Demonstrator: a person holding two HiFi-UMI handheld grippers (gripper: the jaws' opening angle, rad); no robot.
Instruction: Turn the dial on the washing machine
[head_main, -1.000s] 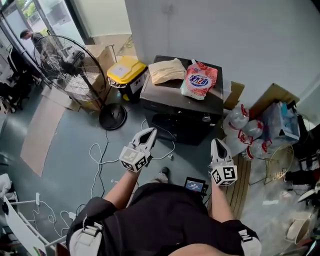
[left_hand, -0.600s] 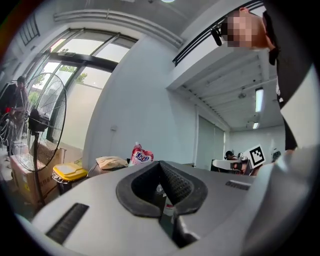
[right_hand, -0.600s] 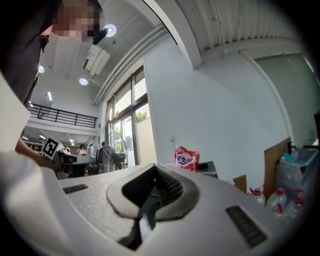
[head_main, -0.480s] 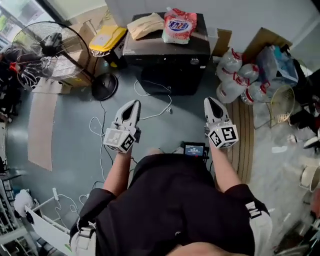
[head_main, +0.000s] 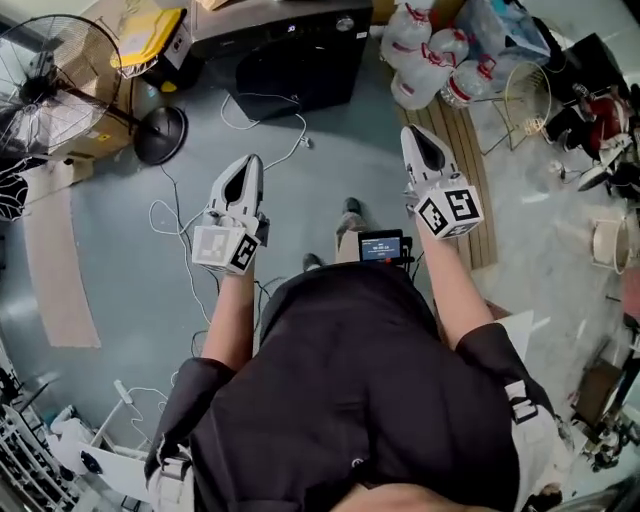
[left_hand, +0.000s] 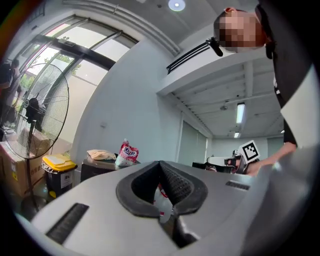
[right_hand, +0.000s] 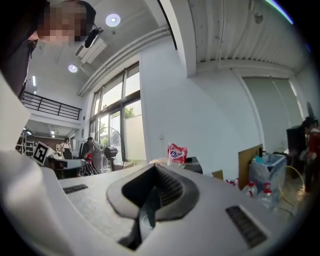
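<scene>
Head view: I'm looking steeply down at the floor (head_main: 120, 250). The washing machine (head_main: 290, 60) is standing at the top edge of the frame, front facing me. The dial (head_main: 345, 22) is sitting on the upper front panel, toward the machine's right end. The left gripper (head_main: 245, 165) and right gripper (head_main: 424, 140) are pointing level at the machine, side by side, both well apart from it. Both are tapering to a closed point and carrying nothing. I'm judging the right gripper nearer the dial, which lies ahead and a bit to its left. The dial's axis is running roughly along the gripper's own line, so a straight push in should be lining it up. Water bottles (head_main: 425, 60) are crowding the machine's right corner.

Left gripper view: the left gripper (left_hand: 160, 164) is showing pads meeting at the tip, nothing between. The washing machine (left_hand: 96, 169) is far ahead, left of the jaws, with a detergent bag (left_hand: 127, 153) on top.

Right gripper view: the right gripper (right_hand: 156, 169) is fully closed and empty. The washing machine (right_hand: 193, 162) is sitting just above the jaw tips, still distant. I can't make out the dial here.

Against a second ago: the machine was mid-frame with its top and bag showing, and now it's sliding off the top edge with the top cut off. Both grippers are staying closed.
</scene>
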